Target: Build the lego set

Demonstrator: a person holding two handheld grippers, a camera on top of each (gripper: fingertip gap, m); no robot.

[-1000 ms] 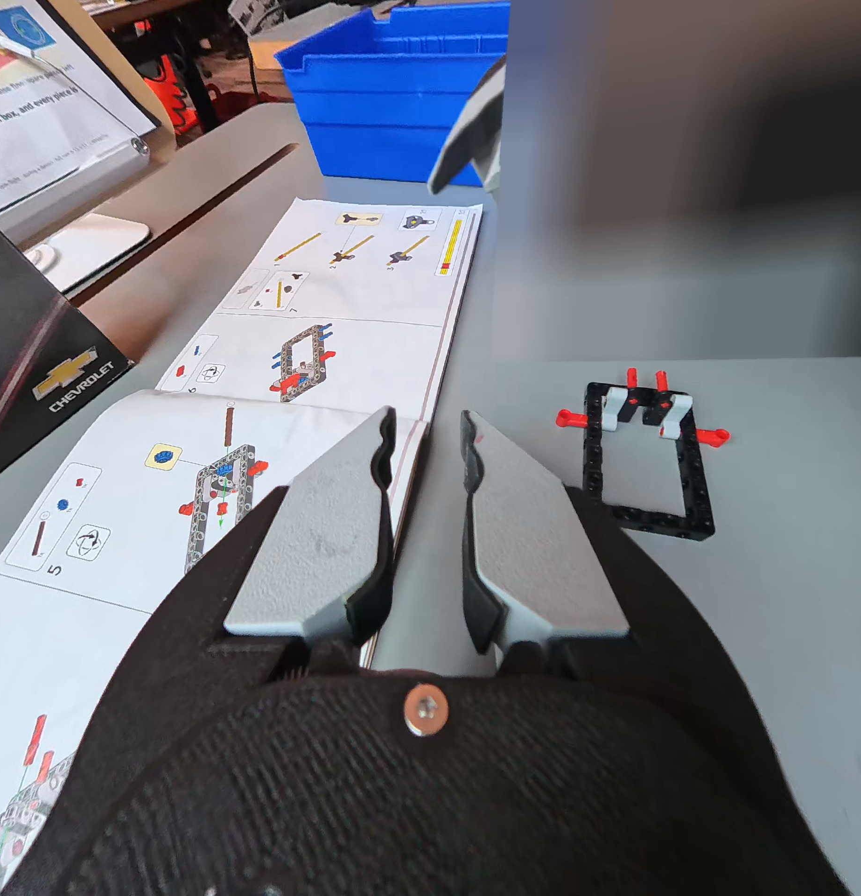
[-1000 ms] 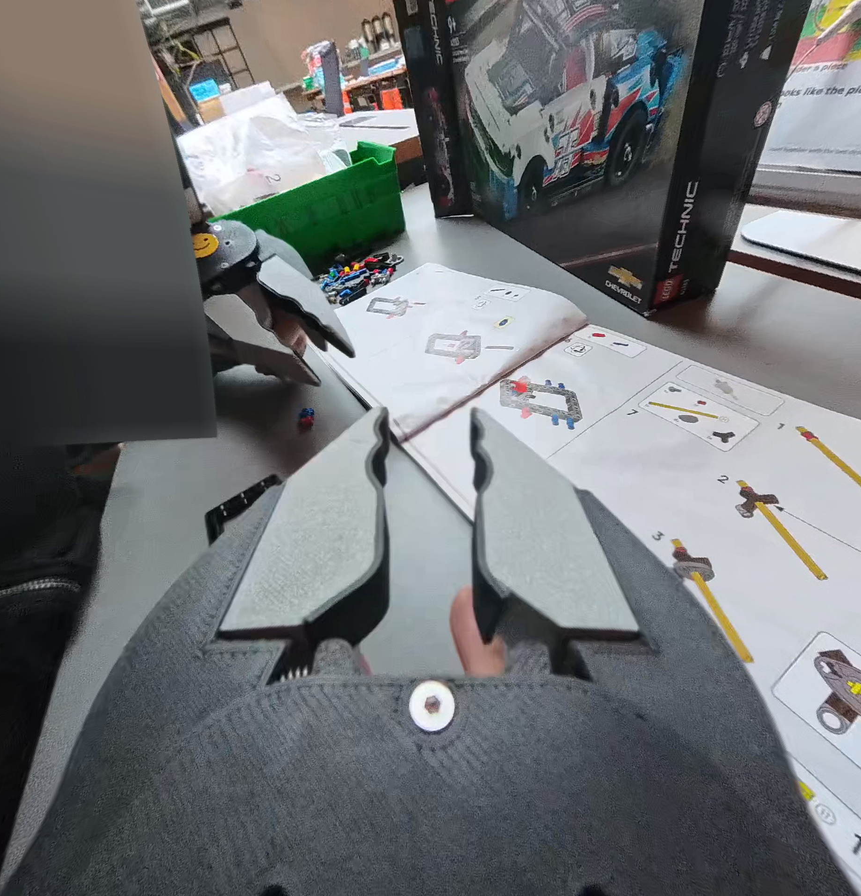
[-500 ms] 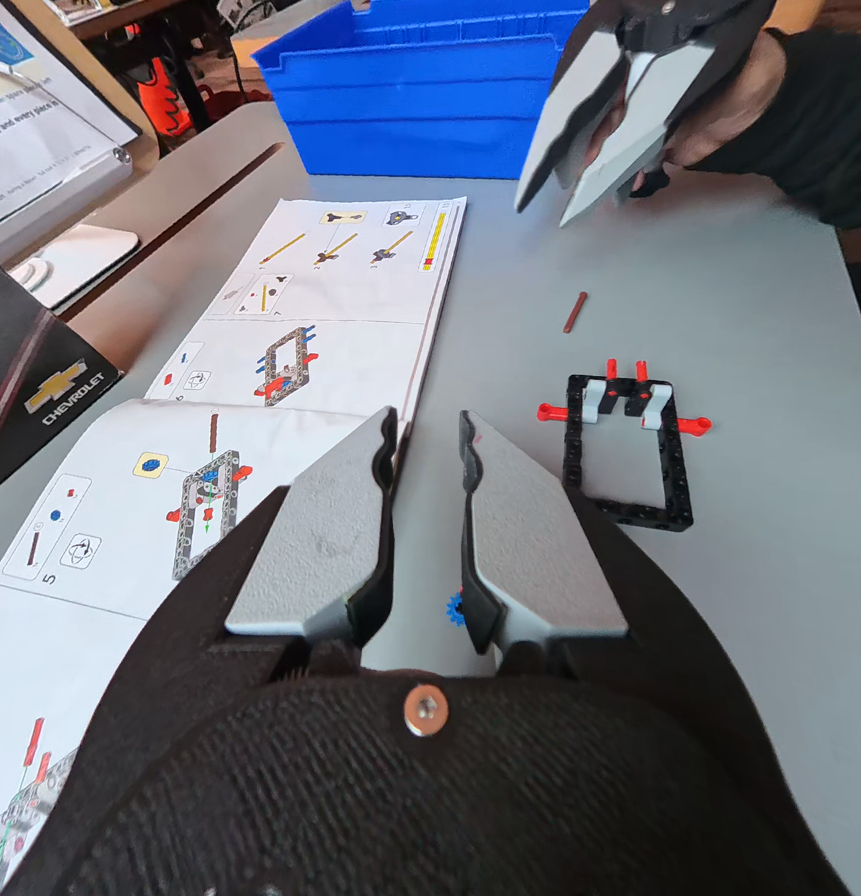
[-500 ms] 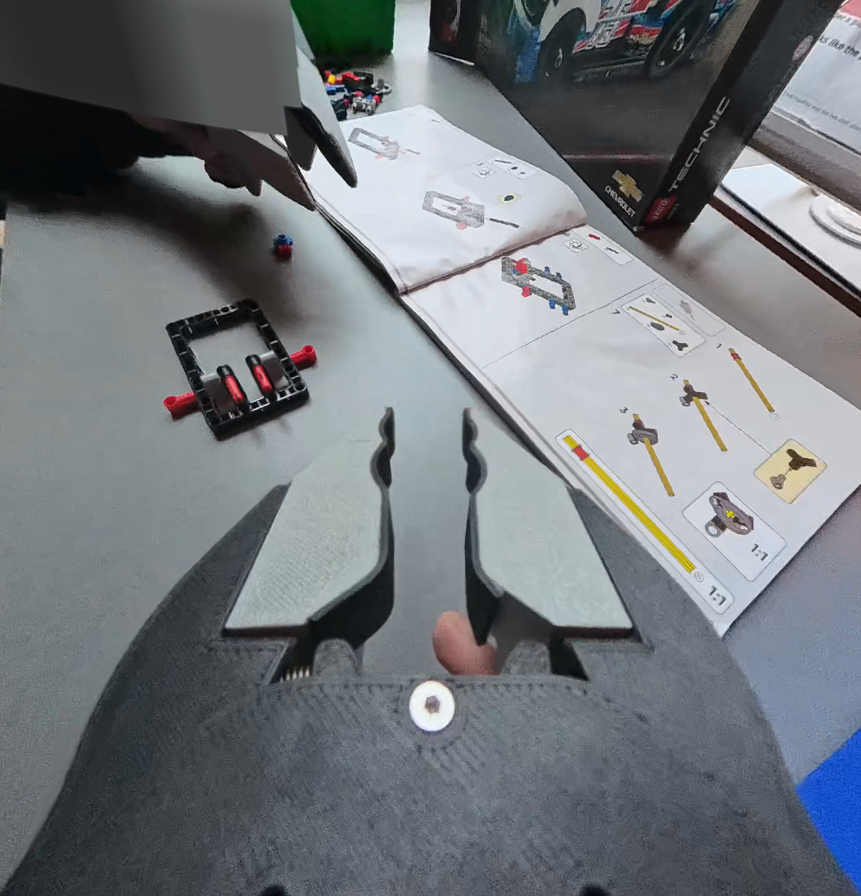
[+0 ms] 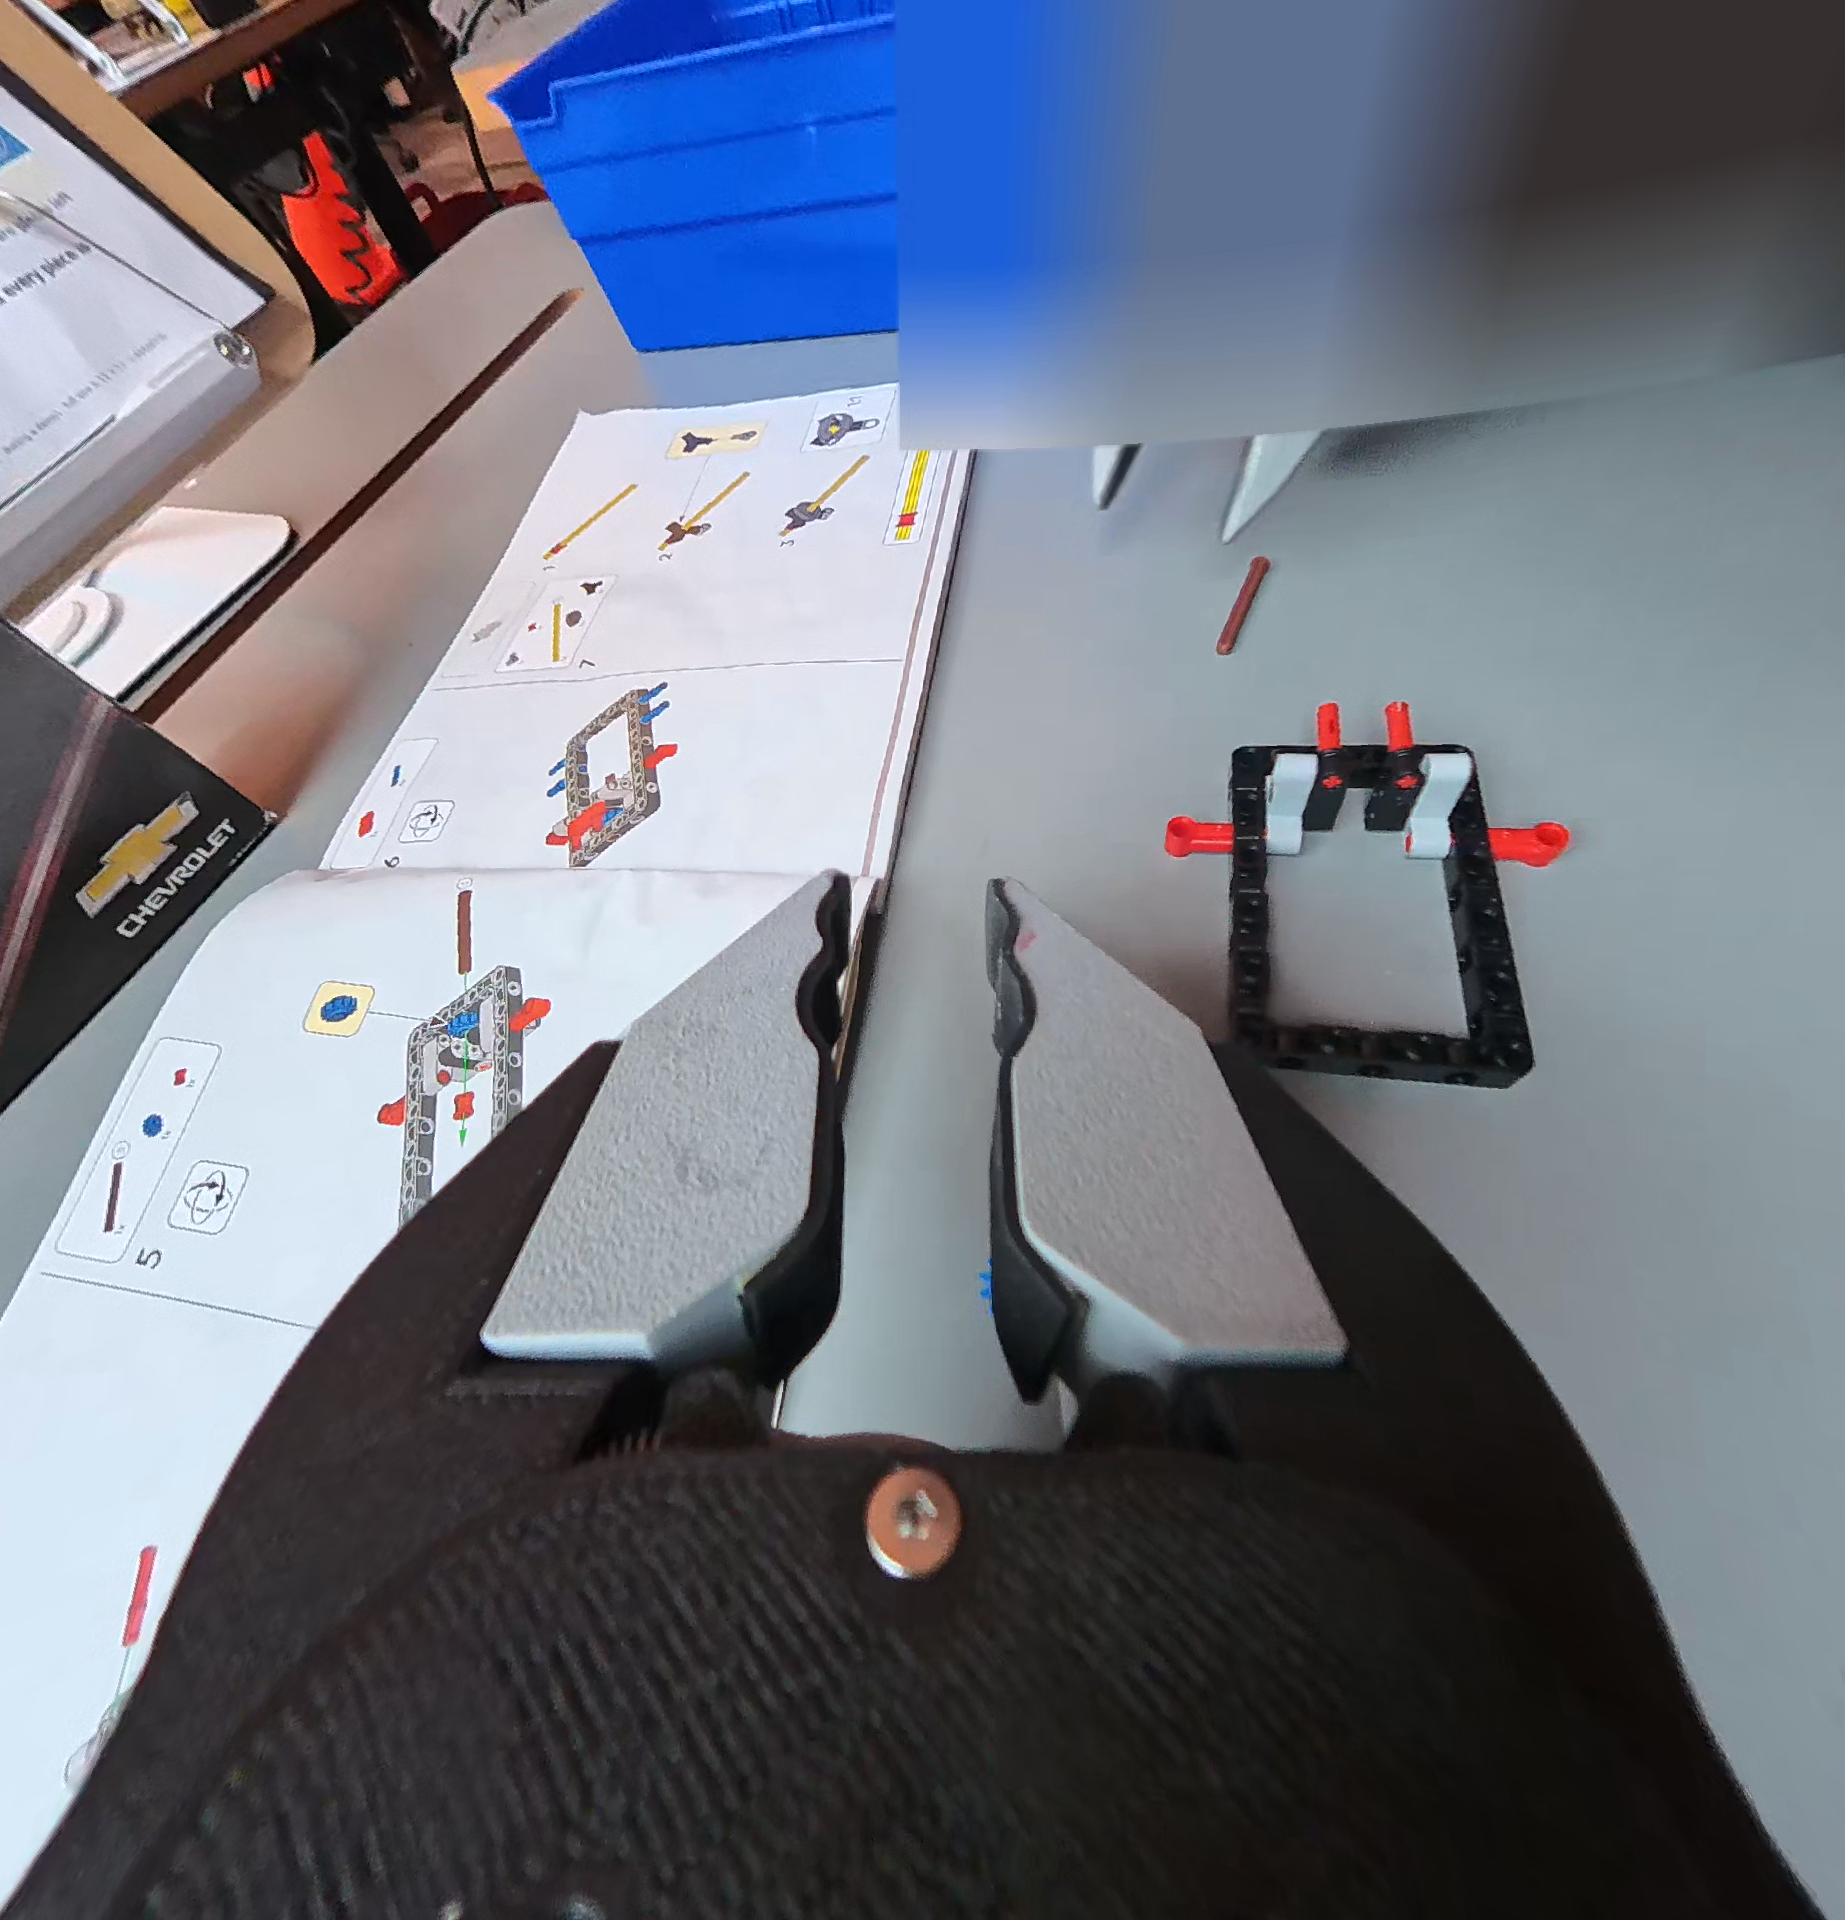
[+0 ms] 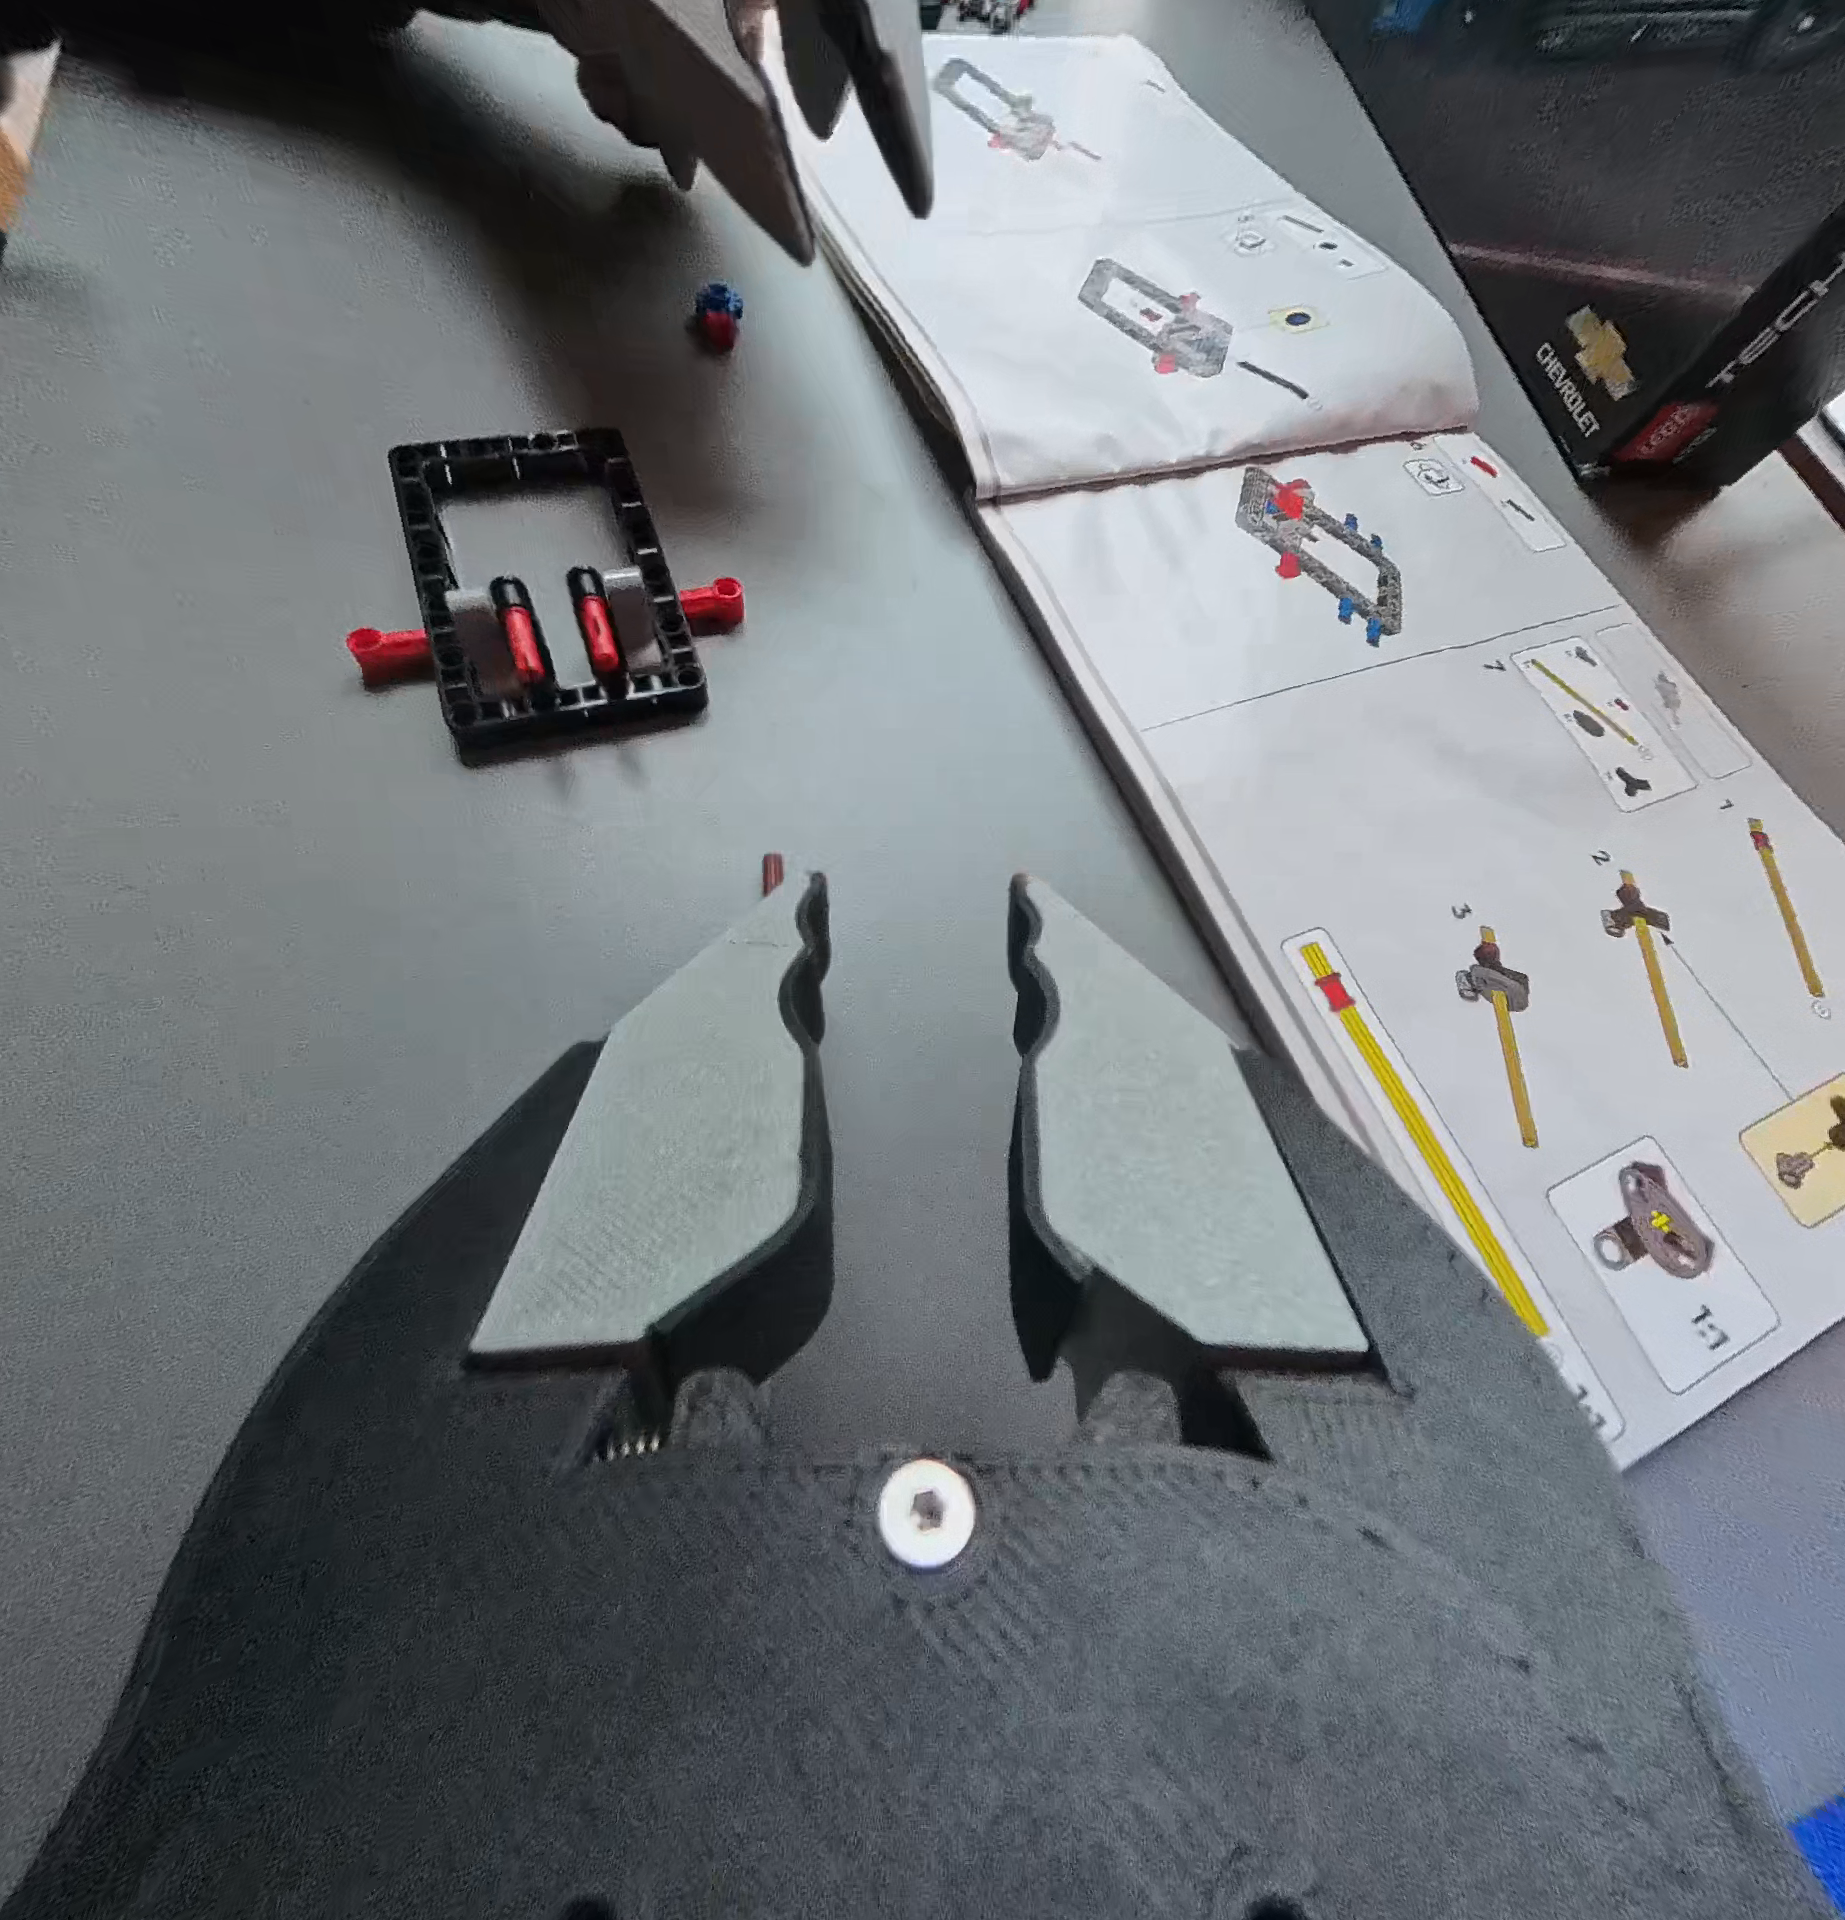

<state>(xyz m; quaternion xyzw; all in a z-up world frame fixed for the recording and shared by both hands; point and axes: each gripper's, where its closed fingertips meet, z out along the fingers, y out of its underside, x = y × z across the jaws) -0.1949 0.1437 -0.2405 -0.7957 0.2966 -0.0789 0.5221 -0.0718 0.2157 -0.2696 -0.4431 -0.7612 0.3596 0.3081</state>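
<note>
Right gripper (image 6: 913,904), empty and parted, hangs over the brown axle (image 6: 771,873) at frame centre; left gripper (image 5: 918,914) is narrowly parted, empty. We judge the axle light, stiff and apt to roll: pinch mid-length, then carry it to the frame (image 6: 544,592), upper left on the tabletop (image 6: 170,935).

Table (image 5: 1676,1299): we see a smooth, matt grey surface.
Frame (image 5: 1370,914): we see glossy black plastic with red pins.
Booklet (image 5: 710,769): we see smooth white paper.
Bin (image 5: 731,208): we see shiny blue plastic.

Bright even daylight, soft shadows; wide-angle edge warp; slight motion blur top of right wrist view.
</note>
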